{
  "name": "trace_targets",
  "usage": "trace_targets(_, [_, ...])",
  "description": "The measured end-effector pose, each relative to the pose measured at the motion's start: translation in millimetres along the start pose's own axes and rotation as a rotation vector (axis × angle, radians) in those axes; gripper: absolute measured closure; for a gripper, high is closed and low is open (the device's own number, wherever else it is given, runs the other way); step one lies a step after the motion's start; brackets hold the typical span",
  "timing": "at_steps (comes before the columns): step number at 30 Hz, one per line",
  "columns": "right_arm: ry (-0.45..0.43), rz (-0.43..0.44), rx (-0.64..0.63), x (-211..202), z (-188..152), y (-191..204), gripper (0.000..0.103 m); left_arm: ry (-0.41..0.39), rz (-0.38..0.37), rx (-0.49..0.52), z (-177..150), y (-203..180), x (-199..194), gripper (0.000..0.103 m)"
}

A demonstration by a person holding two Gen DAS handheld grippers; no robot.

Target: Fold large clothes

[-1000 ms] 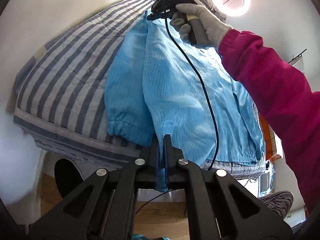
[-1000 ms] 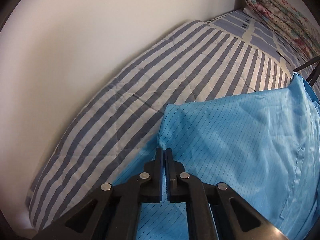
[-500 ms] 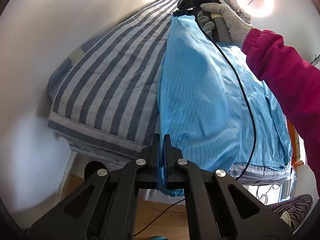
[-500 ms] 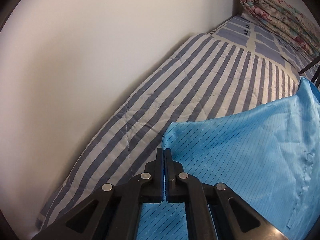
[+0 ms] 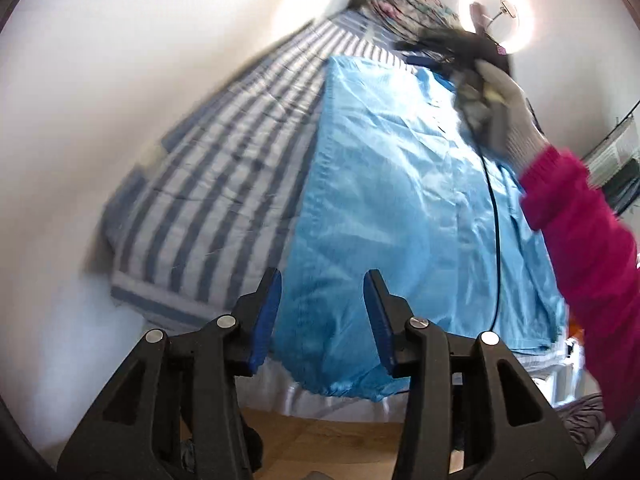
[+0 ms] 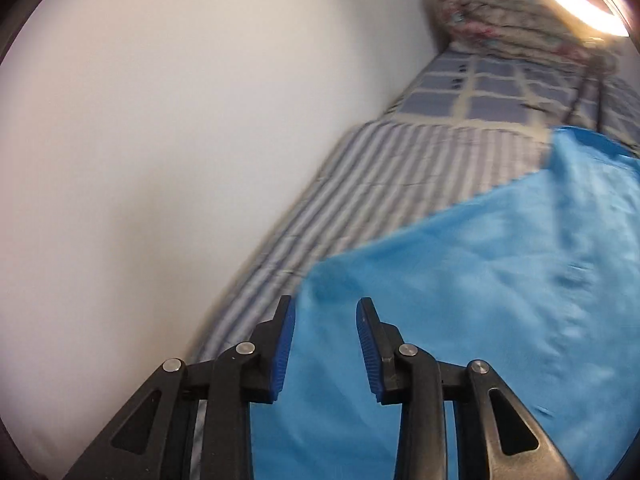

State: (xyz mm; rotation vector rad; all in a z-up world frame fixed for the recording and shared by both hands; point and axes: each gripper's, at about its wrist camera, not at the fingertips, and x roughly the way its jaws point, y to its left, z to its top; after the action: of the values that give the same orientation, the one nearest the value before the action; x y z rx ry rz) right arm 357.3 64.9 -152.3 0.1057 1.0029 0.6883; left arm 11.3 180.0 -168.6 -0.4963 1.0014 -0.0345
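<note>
Both hand-held grippers are released, jaws spread over the blue garment [image 5: 400, 200] on the striped bed [image 5: 208, 184]. The left hand-held gripper [image 5: 323, 318] sits at 6 o'clock. The right hand-held gripper [image 6: 325, 340], gripped by a gloved hand [image 5: 504, 108], reaches in at 1 o'clock.

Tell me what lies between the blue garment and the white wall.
Only striped bedding lies between the blue garment and the white wall, in both wrist views.
</note>
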Motion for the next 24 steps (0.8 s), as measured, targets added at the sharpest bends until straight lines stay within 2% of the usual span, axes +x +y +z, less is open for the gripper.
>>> trace_targets(4, [-0.019,-0.087,0.053,-36,-22,-59,0.074,0.049,-0.041,-0.056,15,13,25,0.060])
trace_targets(7, [-0.022,-0.074,0.146,-50,-32,-99,0.077,0.086,-0.056,-0.091,21,22,43,0.059])
trace_targets(9, [-0.026,-0.054,0.160,-59,-41,-108,0.078,0.110,-0.068,-0.120,20,26,54,0.059])
trace_targets(11, [-0.011,-0.025,0.131,-66,-49,-102,0.078,0.126,-0.089,-0.134,20,26,62,0.059])
trace_targets(16, [0.086,0.056,0.003,-68,-82,-47,0.078,0.150,-0.139,-0.171,25,31,76,0.059])
trace_targets(20, [0.174,0.045,-0.099,-51,-114,-17,0.081,0.150,-0.155,-0.189,29,34,77,0.060])
trace_targets(21, [0.198,0.021,-0.123,-43,-120,-12,0.081,0.151,-0.153,-0.183,28,33,76,0.065])
trace_targets(22, [0.221,-0.001,-0.135,-35,-125,-9,0.081,0.156,-0.151,-0.177,27,33,77,0.077])
trace_targets(23, [0.242,-0.009,-0.134,-28,-130,-11,0.081,0.165,-0.154,-0.174,26,32,79,0.083])
trace_targets(24, [0.265,-0.019,-0.130,-21,-135,-12,0.081,0.170,-0.157,-0.176,25,31,80,0.095])
